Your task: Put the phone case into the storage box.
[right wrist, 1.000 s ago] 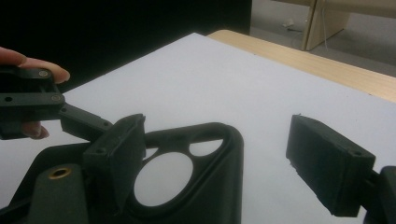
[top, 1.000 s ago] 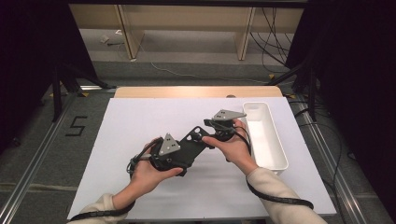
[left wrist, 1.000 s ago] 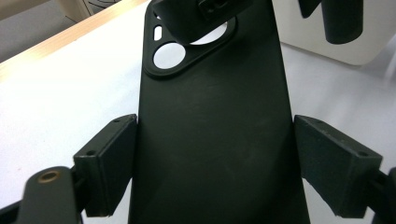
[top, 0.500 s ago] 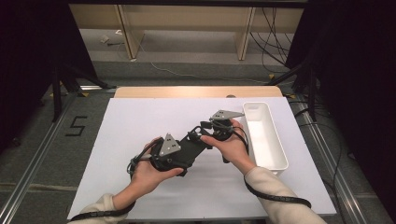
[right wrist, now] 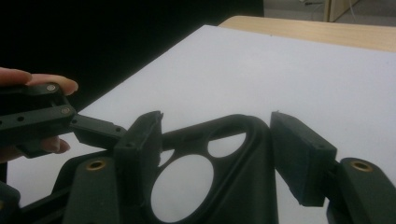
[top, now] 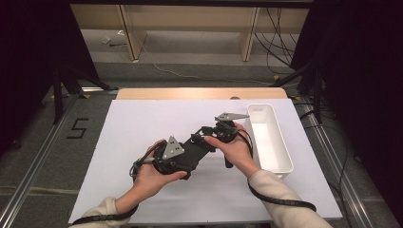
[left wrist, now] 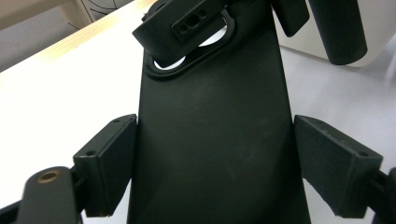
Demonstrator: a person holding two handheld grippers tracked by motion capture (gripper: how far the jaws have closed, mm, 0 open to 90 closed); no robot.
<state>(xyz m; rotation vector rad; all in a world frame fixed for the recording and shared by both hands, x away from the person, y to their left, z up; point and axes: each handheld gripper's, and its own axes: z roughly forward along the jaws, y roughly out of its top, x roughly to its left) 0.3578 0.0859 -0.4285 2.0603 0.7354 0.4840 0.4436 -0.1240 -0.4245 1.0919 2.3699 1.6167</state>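
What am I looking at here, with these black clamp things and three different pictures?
A person at a white table holds a two-jaw gripper in each hand. One picture looks down from above; the other two come from cameras riding on the grippers, looking along their jaws. A white bin stands on the table. The left gripper clamps a flat black case with a cutout hole. The right gripper has just been closing its jaws around the cutout end; whether they press yet is unclear.
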